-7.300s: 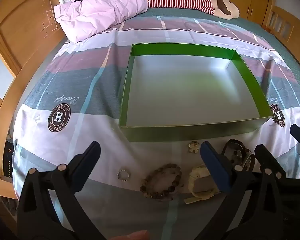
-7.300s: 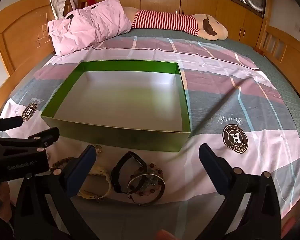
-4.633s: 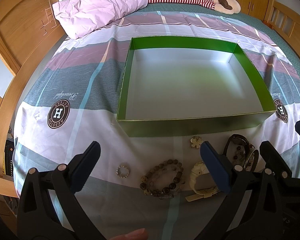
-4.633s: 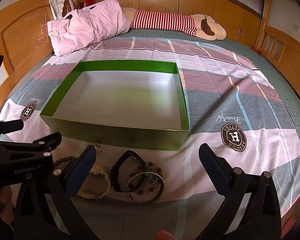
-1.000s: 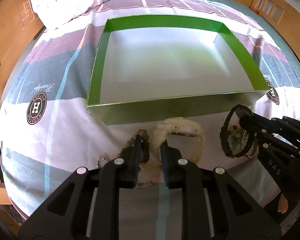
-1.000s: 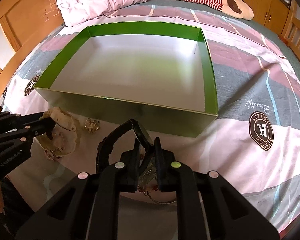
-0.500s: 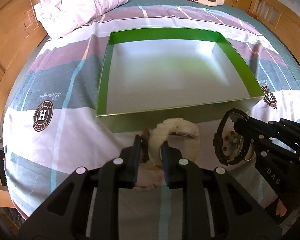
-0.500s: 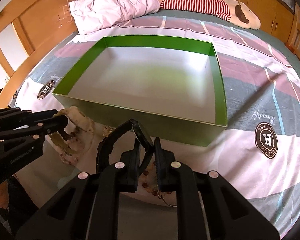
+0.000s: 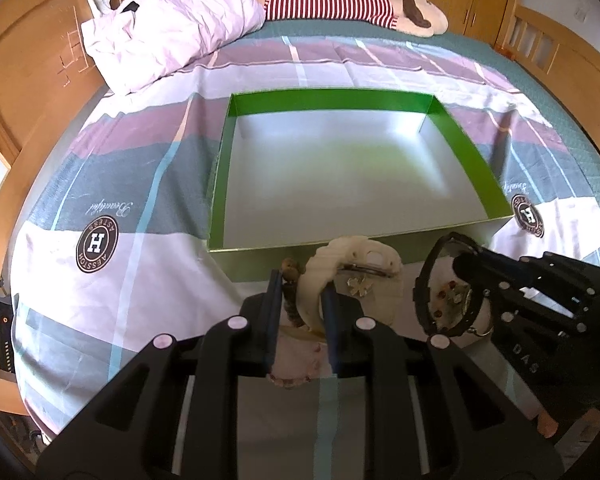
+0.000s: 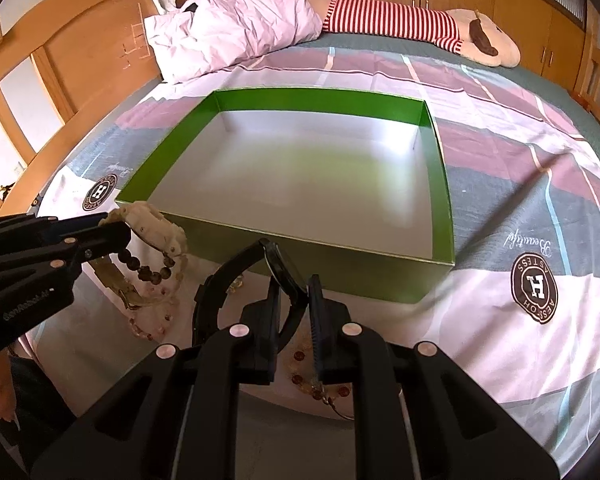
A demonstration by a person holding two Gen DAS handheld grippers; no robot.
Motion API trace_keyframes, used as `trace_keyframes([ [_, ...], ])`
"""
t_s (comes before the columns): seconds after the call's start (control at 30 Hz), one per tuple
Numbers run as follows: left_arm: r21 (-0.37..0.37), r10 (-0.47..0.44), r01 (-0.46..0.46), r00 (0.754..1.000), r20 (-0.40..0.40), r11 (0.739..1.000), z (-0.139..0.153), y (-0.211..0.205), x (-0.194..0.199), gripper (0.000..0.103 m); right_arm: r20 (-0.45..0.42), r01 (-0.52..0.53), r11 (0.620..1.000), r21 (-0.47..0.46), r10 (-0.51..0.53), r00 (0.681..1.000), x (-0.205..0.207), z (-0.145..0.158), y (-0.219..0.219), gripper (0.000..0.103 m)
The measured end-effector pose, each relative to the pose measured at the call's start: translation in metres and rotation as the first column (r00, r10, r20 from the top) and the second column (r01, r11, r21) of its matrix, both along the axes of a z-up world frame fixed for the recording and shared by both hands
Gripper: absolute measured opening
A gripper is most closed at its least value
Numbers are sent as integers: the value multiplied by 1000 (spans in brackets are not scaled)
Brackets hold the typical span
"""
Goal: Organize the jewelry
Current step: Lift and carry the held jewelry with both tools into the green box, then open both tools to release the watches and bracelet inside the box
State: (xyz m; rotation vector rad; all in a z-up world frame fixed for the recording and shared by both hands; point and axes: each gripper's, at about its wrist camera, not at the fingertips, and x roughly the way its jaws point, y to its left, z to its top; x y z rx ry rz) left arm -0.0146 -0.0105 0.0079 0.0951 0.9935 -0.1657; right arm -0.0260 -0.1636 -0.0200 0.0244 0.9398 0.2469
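My left gripper point(image 9: 300, 286) is shut on a cream watch point(image 9: 355, 258) together with a brown bead bracelet point(image 9: 290, 270), held up just in front of the green box point(image 9: 216, 184). From the right wrist view I see that watch point(image 10: 156, 224) with the beads point(image 10: 146, 270) hanging under it. My right gripper point(image 10: 294, 292) is shut on a black watch point(image 10: 284, 270), lifted off the bed near the box's front wall point(image 10: 339, 264). In the left wrist view the black watch point(image 9: 439, 276) hangs at the right. The box is empty inside.
A small flower charm point(image 9: 359, 286) and a red-bead bangle point(image 10: 315, 388) lie on the sheet below the grippers. A pink pillow point(image 9: 172, 36) and a striped plush toy point(image 9: 339, 0) lie at the far end. A wooden bed frame point(image 10: 80, 56) runs along the left.
Both grippers went from open over the jewelry to shut on the two watches, then lifted them off the sheet and moved toward the box's front wall.
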Motion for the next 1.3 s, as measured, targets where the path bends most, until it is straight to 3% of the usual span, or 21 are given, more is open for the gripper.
trace_keyframes([
  [0.3, -26, 23, -20, 993, 117, 999, 31, 8, -6, 19, 144, 4, 993, 122, -22, 989, -11, 33, -8, 14],
  [0.4, -47, 69, -64, 991, 115, 997, 38, 16, 2, 19, 159, 32, 990, 134, -53, 986, -10, 38, -12, 14],
  [0.67, -94, 185, -173, 974, 129, 980, 47, 36, 36, 19, 154, 101, 986, 133, -121, 981, 17, 50, -27, 14],
  [0.93, -144, 158, -141, 981, 115, 980, 46, 40, 60, 19, 87, 145, 981, 132, -157, 984, 58, 29, -30, 14],
  [1.1, -180, 126, -120, 992, 21, 976, 26, 34, 74, 19, 21, 170, 982, 87, -172, 985, 66, 11, -29, 14],
  [1.13, -183, 123, -119, 992, 8, 976, 22, 32, 74, 19, 11, 173, 982, 77, -175, 985, 66, 8, -29, 18],
  [1.23, -203, 95, -97, 995, -19, 974, 15, 26, 73, 19, 14, 188, 979, 83, -189, 982, 61, 9, -32, 43],
  [1.3, -193, 97, -96, 995, -3, 977, 16, 25, 71, 19, 41, 188, 978, 92, -193, 980, 56, 17, -33, 47],
])
